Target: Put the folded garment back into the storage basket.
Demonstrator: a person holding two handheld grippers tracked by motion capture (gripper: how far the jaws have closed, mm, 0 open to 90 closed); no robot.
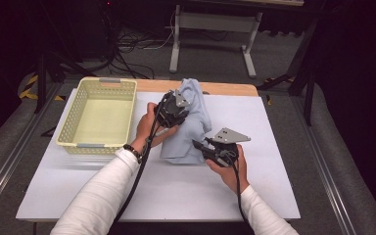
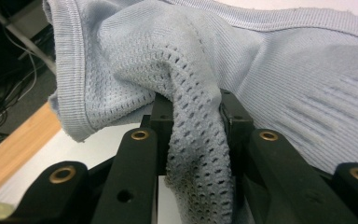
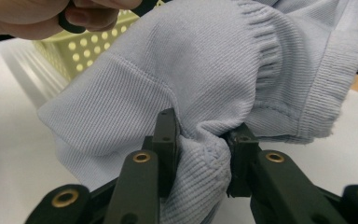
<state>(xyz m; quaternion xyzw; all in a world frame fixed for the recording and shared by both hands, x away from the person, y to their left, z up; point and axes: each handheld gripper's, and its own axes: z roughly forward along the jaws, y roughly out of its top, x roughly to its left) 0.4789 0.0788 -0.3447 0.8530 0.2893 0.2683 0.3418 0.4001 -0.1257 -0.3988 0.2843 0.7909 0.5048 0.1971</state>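
Pale-blue knit garment [image 1: 192, 128]: I hold it pinched in left gripper [image 2: 196, 140] and right gripper [image 3: 204, 154], lifted for folding beside basket [image 1: 98, 115].

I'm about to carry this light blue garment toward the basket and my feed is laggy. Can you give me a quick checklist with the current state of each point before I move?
1. Left hand-held gripper clamped on the garment: ok, mesh fabric is pinched between its jaws.
2. Right hand-held gripper clamped on the garment: ok, ribbed fabric is bunched between its jaws.
3. Garment fully off the table: cannot tell, its lower edge looks close to the surface.
4. Basket has room: ok, nothing lies inside it.
5. Path to the basket: ok, nothing stands between it and the garment.
6. Cable free of the garment: ok, it trails back along the left arm.
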